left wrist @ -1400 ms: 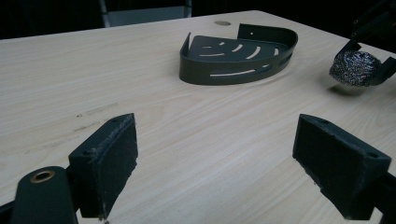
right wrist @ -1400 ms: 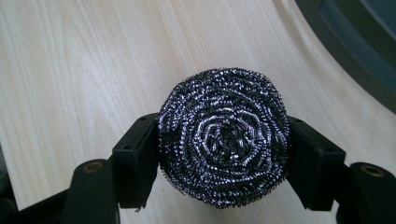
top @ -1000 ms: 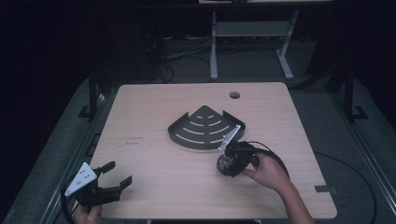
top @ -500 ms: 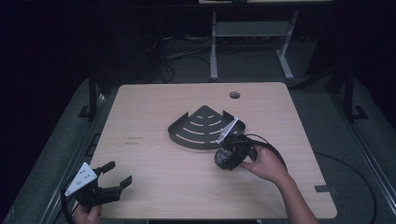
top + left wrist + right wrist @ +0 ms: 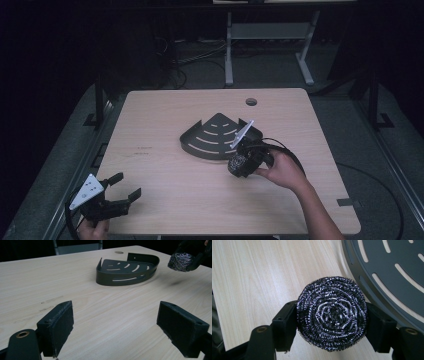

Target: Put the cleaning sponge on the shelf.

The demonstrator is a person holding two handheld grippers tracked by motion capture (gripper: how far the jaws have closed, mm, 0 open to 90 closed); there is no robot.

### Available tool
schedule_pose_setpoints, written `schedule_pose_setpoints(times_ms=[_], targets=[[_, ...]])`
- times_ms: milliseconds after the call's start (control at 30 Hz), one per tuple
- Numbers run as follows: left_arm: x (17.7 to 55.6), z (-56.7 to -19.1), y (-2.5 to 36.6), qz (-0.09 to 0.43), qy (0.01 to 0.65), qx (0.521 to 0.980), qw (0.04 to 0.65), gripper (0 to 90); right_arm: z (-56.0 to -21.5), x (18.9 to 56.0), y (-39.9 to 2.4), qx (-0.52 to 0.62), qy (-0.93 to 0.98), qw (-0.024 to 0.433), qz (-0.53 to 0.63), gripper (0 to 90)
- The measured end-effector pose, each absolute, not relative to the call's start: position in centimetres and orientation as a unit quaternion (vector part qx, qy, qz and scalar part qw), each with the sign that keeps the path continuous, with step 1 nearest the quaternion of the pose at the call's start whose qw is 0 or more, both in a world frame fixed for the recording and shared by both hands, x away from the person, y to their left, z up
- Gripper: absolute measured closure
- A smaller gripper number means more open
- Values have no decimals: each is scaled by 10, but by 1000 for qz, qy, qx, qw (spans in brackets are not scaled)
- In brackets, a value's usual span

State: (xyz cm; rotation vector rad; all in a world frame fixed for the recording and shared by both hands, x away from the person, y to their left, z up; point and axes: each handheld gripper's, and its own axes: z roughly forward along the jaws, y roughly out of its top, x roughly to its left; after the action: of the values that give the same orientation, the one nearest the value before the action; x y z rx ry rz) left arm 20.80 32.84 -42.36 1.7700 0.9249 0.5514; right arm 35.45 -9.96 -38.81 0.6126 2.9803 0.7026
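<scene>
Jaws of the right gripper (image 5: 331, 322) were clamped on a scourer (image 5: 331, 315), one pad pressed against each side of the round steel-wool ball, which filled the gap between them. In the high view that gripper (image 5: 240, 162) sat in the person's right hand (image 5: 281, 170), just beside the curved front edge of a dark slotted rack (image 5: 212, 137). From between those jaws, the rack (image 5: 392, 270) lay just beyond the scourer and off to one side, close but apart from it, with pale wooden surface (image 5: 254, 277) under and past the ball. In the left gripper view the scourer (image 5: 180, 262) hung clear of the wood, a soft shadow below it.

Jaws of the left gripper (image 5: 115, 327) stood wide apart with nothing but bare surface between them. Ahead of them, well off, lay the rack (image 5: 127, 270), and the scourer was farther off to one side of it. The high view had this gripper (image 5: 112, 197) at the surface's near edge, held in the left hand (image 5: 92, 230).
</scene>
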Motion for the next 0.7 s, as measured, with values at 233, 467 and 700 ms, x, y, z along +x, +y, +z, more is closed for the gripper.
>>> schedule_pose_setpoints(times_ms=[233,467,700], targets=[[208,-423,328,230,385,733,511,133,-385,358,-96,195,955,9,222,326],[208,-423,328,229,385,734,512,133,-381,363,-95,195,954,8,226,326],[208,-423,328,229,383,736,510,132,-380,370,-93,197,955,9,221,326]])
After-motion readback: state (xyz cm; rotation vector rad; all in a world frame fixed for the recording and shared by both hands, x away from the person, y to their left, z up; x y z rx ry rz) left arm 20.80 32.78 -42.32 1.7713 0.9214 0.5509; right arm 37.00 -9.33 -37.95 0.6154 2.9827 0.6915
